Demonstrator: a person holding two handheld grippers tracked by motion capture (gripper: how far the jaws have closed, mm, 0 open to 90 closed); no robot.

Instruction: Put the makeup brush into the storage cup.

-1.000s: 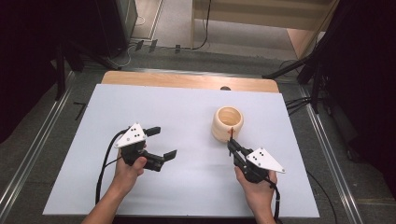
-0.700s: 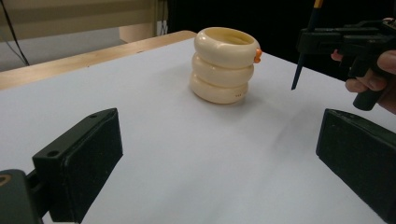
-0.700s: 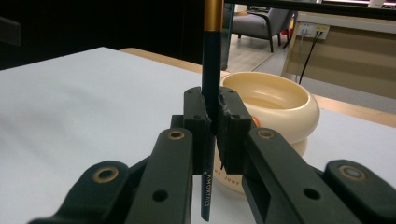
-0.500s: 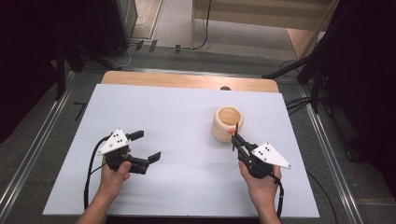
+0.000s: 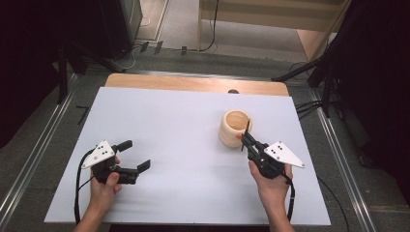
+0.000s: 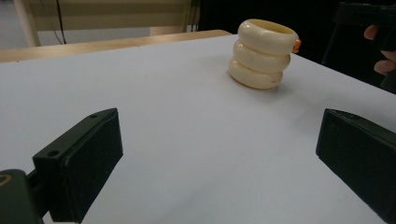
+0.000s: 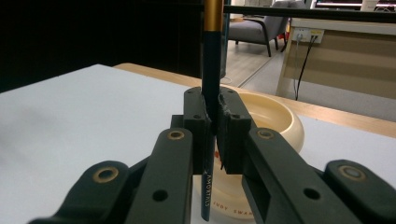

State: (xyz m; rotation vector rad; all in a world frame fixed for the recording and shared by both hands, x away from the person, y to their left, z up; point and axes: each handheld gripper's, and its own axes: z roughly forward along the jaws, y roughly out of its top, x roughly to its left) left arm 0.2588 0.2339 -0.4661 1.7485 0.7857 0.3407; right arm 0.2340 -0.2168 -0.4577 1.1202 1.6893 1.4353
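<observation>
High view first: the white table [image 5: 183,130] runs wide and bare through its middle, with a strip of wooden edge [image 5: 193,83] showing along the far side. The left gripper [image 5: 136,155] sits down at the near-left part of the sheet, jaws spread apart and holding nothing, with open white surface stretching ahead of it and to its right. Over on the right half stands the cream ringed cup [image 5: 234,128], upright, well in from the table's right border and short of the far edge. The right gripper [image 5: 245,140] is just beside the cup on its near-right side, jaws clenched on a dark pencil [image 5: 246,131], and the pencil's tip area sits at the cup's near rim.

From the left gripper view, the two black jaws stand far apart at the bottom corners, and the cup [image 6: 262,53] rises at the far right as three stacked rings with a small orange bit at its rim; plenty of clear sheet lies between. From the right gripper view, the pads pinch the pencil [image 7: 210,98] upright, a gold band near the top, the cup [image 7: 275,121] right behind. Pale lettering runs down the pencil's lower shaft, too small to read fully, and print on the cup's wall below seems to read "SWAN".
</observation>
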